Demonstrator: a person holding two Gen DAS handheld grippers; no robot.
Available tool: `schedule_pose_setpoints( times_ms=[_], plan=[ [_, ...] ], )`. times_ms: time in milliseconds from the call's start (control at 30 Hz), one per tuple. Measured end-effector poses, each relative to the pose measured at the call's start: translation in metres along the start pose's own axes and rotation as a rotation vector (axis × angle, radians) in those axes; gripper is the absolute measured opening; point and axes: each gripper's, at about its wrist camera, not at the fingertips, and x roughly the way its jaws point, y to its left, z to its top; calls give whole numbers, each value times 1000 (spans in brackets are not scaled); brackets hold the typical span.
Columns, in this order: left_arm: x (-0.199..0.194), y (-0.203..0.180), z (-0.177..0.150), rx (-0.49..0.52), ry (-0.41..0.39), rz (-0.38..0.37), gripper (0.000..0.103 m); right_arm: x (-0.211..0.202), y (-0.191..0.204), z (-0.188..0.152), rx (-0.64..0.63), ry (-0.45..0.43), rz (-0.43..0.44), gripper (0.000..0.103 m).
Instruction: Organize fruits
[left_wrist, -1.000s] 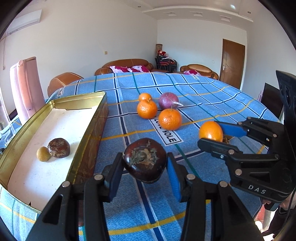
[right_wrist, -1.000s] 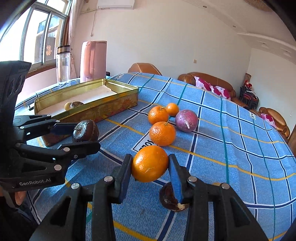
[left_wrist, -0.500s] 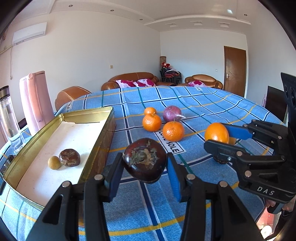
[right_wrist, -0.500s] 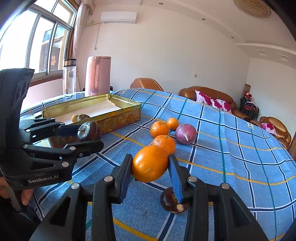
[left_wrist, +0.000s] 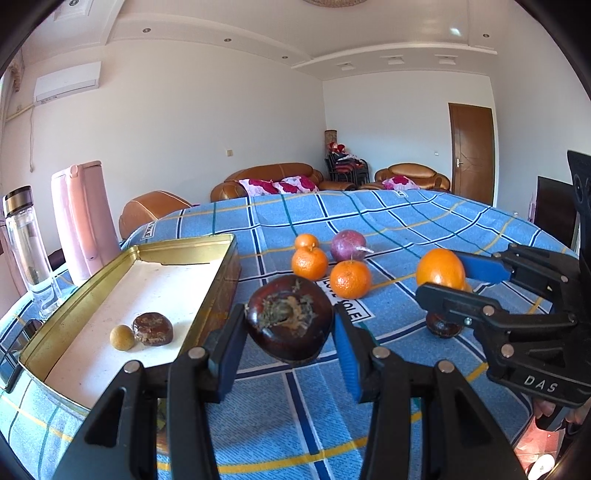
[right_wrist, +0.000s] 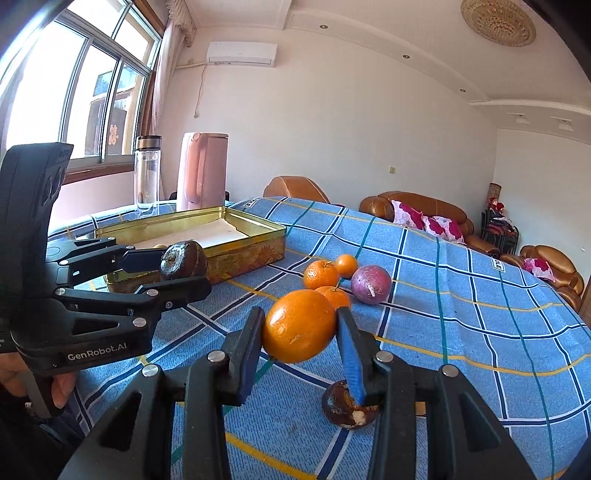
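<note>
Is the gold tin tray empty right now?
No. In the left wrist view the gold tin tray already holds a small yellow round fruit and a dark brown wrinkled fruit beside it.

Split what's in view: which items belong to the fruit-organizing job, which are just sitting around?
Job:
- gold tin, holding a small yellow fruit and a brown fruit
- dark brown fruit in left gripper
- orange in right gripper
- three tangerines, purple fruit, brown fruit on cloth

Lying about:
- glass bottle
- pink kettle

Blue plaid tablecloth (left_wrist: 406, 221), gold tin (left_wrist: 221, 266), orange oranges (left_wrist: 350, 278), pink jug (left_wrist: 83, 218).
</note>
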Motion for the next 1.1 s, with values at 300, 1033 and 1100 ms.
schedule_pose_setpoints(
  times_ms=[300,1033,1100],
  plan=[
    [-7,-1,3,7,-53,23,47,-6,1,-1,-11,-40,-1,41],
    [-27,2,9,12,-143,76,48,-24,4,-6,-29,-126,-3,41],
    [-29,3,10,14,-154,82,48,-25,4,-6,-29,-130,0,41]
  ],
)
